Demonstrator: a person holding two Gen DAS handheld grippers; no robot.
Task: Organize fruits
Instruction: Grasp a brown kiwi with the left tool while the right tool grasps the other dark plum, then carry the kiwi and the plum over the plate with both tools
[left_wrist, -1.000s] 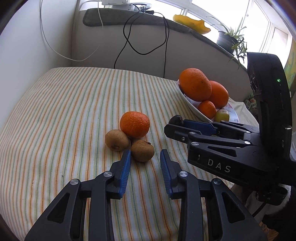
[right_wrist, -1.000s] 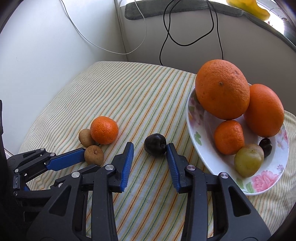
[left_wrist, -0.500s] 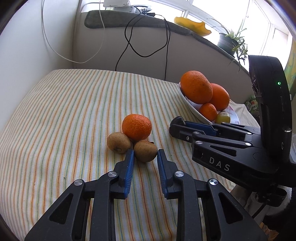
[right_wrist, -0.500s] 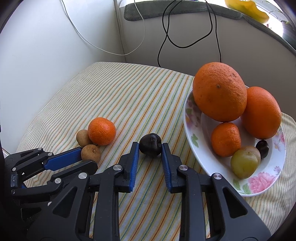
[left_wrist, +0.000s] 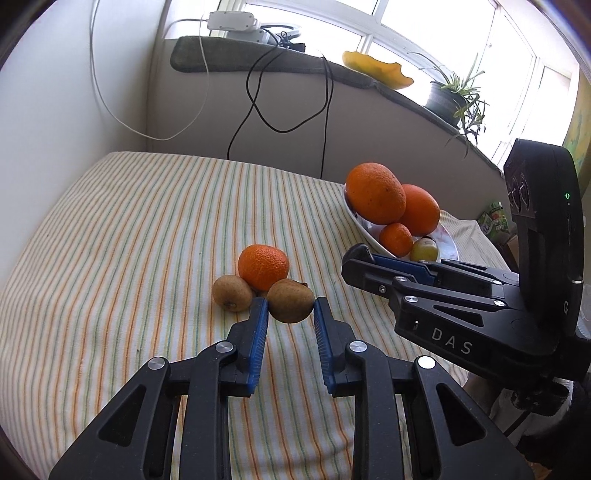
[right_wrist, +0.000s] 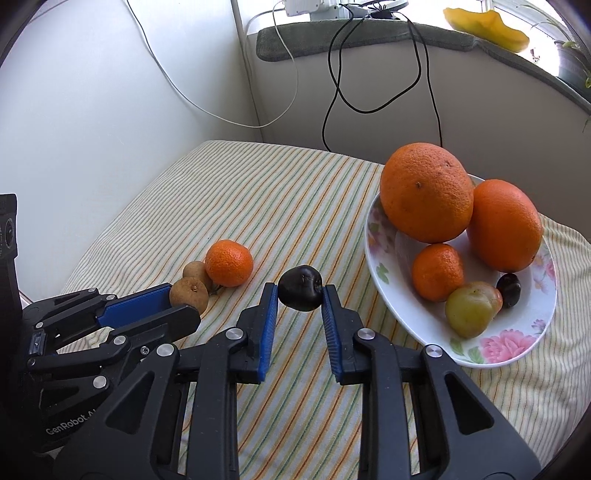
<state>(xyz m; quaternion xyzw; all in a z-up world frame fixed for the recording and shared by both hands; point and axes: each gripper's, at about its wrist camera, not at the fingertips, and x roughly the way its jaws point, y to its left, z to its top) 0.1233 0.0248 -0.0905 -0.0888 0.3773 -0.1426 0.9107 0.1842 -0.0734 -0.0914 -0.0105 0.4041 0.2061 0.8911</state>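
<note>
Both pairs of jaws narrower than a second ago — each now pinched around its own fruit. Right gripper (right_wrist: 299, 290) clenched on the dark plum (right_wrist: 300, 288), blue pads touching both sides; fruit seemingly just clear of the striped cloth (right_wrist: 266, 192), though contact underneath hard to rule out. Left gripper (left_wrist: 290, 308) closed in on the nearer brown kiwi (left_wrist: 290, 300), pads flanking it and apparently touching; kiwi not yet lifted, resting on the cloth near its front edge. Just behind, touching it, the loose tangerine (left_wrist: 263, 266) and a second brown kiwi (left_wrist: 232, 292) — three in a tight cluster toward the front middle of the cloth.

Floral plate (right_wrist: 517, 343) at the right edge of the cloth, already loaded: two large oranges (right_wrist: 426, 192), a small tangerine, a yellow-green plum (right_wrist: 472, 309), another dark plum.

Meaning for the task: approach finished, grasps made or nearly so; likely next, carrying both fruits to the plate. Free space there only at the near rim — room tight. Risk: lifting the kiwi nudging the tangerine into a roll.
</note>
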